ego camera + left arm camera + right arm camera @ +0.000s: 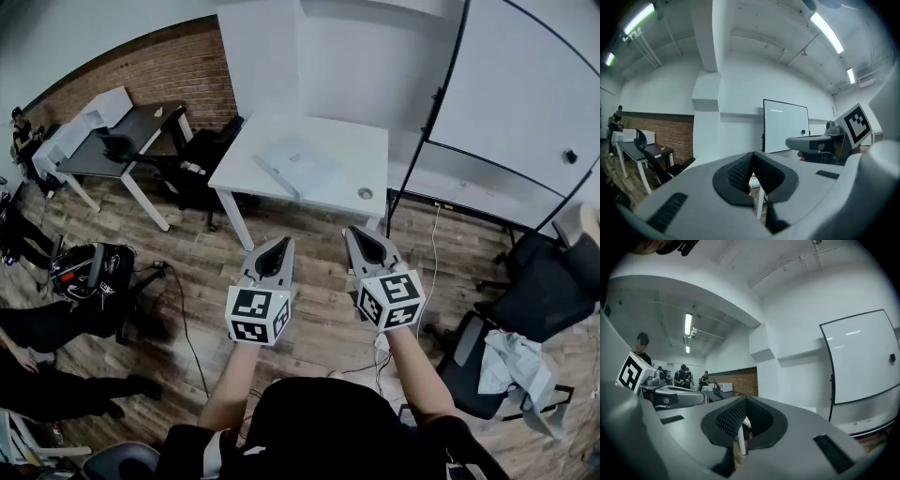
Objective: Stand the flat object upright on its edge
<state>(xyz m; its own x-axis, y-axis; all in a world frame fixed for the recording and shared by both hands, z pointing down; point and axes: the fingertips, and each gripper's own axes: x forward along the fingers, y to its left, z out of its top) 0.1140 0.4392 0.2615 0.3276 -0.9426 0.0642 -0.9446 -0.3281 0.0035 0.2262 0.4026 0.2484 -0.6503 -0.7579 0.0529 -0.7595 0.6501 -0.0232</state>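
A flat pale grey-blue object (296, 165) lies flat on the white table (347, 150) ahead of me, slightly left of the table's middle. A small round thing (365, 193) sits near the table's front right corner. Both grippers are held level over the wooden floor, short of the table. My left gripper (283, 242) is shut with nothing in it, and its jaws meet in the left gripper view (752, 155). My right gripper (352, 232) is likewise shut and empty (746, 400). Each points toward the table's front edge.
A whiteboard on a black stand (516, 89) stands right of the table. Black office chairs (539, 291) are at the right, one with cloth on it. A dark desk (127, 131) and chair (202, 155) stand at the left. A cable (183, 323) runs over the floor. People stand at the far left.
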